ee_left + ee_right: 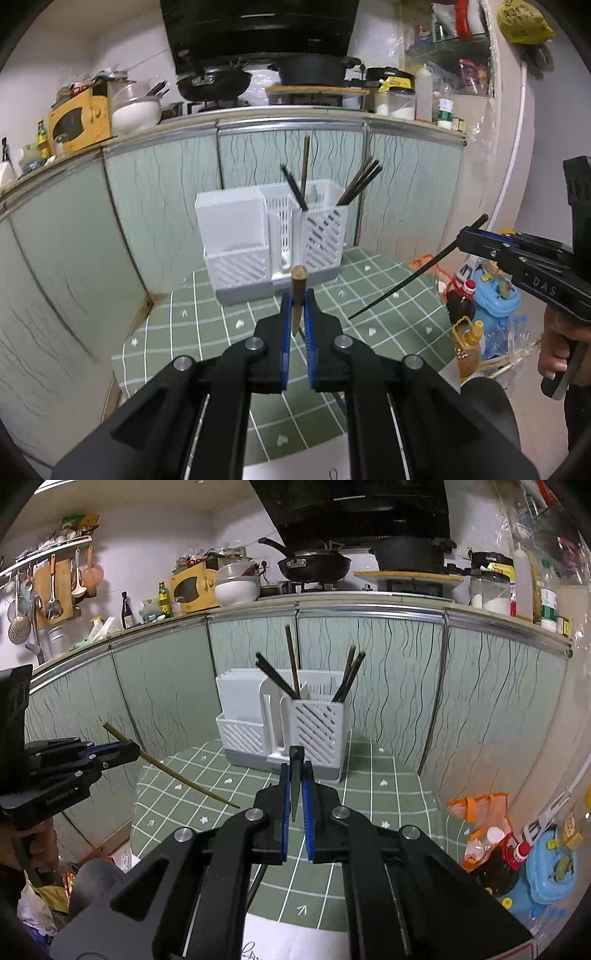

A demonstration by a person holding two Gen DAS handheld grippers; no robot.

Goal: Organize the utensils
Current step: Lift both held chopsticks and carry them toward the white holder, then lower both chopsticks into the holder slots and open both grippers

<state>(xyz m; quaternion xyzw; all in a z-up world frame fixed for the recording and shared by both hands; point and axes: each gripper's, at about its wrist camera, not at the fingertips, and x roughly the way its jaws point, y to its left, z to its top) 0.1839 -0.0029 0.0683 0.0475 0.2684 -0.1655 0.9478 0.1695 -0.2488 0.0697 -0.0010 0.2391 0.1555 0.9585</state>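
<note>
Left tool [297, 306]: blue pads clamped on a brown wooden chopstick [297, 295], blunt end pointing away toward the rack. From the right wrist view the same stick slopes down from that tool toward 4 o'clock, its thin tip over the green checked cloth [369, 786], contact not clear.

Right tool [296, 782]: pads pressed on a dark chopstick [296, 775], butt end forward. Seen from the left wrist view, this stick runs from the tool down toward 8 o'clock (tip above the cloth).

White utensil rack [258, 236] stands on the cloth-covered counter at 12 o'clock from both tools, well apart from them. Its right-hand slotted compartment holds several dark chopsticks [360, 182] leaning toward 1 o'clock; one brown stick and one dark stick rise near the middle divider. Left box compartment: contents not visible.

A hand [557, 350] grips the right tool's handle at 3 o'clock in the left wrist view.
</note>
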